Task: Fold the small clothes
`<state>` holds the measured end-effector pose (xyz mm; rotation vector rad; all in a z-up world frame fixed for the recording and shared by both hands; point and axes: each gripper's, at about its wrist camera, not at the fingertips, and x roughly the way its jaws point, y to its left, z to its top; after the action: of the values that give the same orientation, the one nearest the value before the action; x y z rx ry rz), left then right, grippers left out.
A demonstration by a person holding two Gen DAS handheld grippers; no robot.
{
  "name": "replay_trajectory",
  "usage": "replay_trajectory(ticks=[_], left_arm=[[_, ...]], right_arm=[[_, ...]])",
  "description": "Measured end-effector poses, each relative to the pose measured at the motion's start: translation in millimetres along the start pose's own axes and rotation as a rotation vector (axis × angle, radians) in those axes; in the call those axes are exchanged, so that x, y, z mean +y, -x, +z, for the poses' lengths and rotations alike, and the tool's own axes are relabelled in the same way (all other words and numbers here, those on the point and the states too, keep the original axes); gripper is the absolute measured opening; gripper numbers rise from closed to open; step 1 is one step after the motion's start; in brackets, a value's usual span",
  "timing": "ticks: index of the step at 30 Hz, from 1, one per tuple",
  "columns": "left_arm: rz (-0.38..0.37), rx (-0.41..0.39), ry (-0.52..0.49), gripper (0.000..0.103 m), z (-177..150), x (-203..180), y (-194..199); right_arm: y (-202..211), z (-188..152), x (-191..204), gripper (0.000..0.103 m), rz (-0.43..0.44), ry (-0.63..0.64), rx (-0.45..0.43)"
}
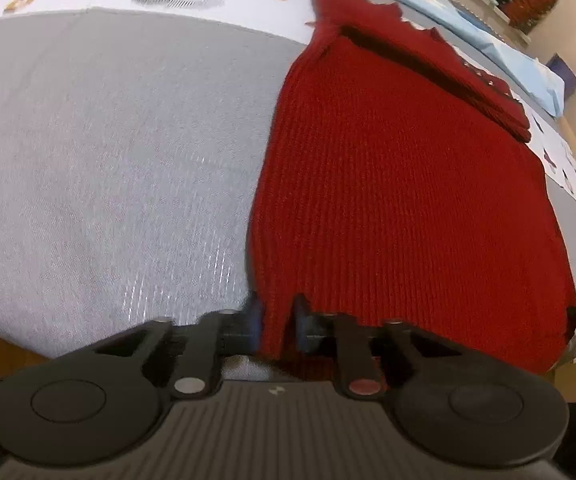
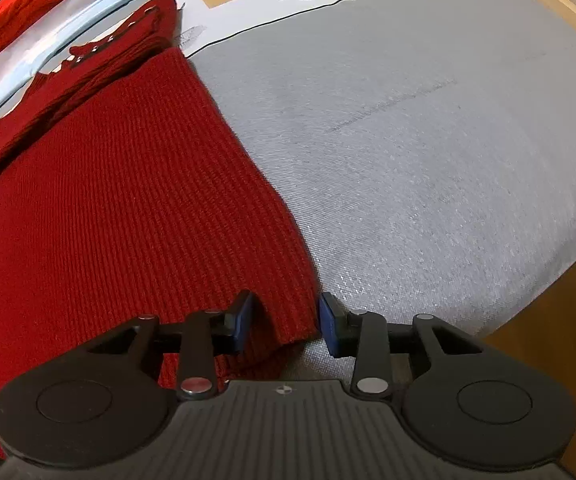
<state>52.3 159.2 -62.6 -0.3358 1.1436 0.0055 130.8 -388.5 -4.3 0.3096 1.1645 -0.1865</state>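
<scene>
Left hand-held gripper (image 1: 279, 322) is pinched on the soft, floppy red knit garment (image 1: 399, 200); right hand-held gripper (image 2: 286, 322) loosely straddles its other hem corner.

My left gripper (image 1: 276, 324) points steeply down, its blue fingers (image 1: 254, 322) pinched nearly together on knit cloth. My right gripper (image 2: 286, 322) tilts down likewise, fingers (image 2: 244, 320) wider apart, with cloth between them.
</scene>
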Motion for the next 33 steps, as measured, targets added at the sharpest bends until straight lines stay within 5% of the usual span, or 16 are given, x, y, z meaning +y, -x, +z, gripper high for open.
replay_trajectory(ticks=[2, 8, 16, 23, 33], left_arm=[[-0.008, -0.037, -0.023, 0.013, 0.6, -4.7, 7.3], [0.009, 0.011, 0.011, 0.016, -1.9, -3.6, -1.6], [0.032, -0.082, -0.097, 0.011, -3.4, -22.3, 14.9], [-0.057, -0.211, -0.176, 0.010, 8.1, -42.1, 80.0], [-0.171, -0.308, -0.277, 0.009, -0.9, -54.7, 207.5]], right_arm=[[3.9, -1.1, -0.5, 0.019, 0.029, 0.007, -0.006], [3.8, 0.0, -1.9, 0.025, 0.027, -0.011, -0.009], [8.0, 3.9, 1.9, 0.018, 0.027, 0.010, -0.041], [59.2, 9.8, 1.6, 0.016, 0.167, -0.026, -0.194], [188.0, 7.3, -26.5, 0.005, 0.413, -0.023, -0.402]])
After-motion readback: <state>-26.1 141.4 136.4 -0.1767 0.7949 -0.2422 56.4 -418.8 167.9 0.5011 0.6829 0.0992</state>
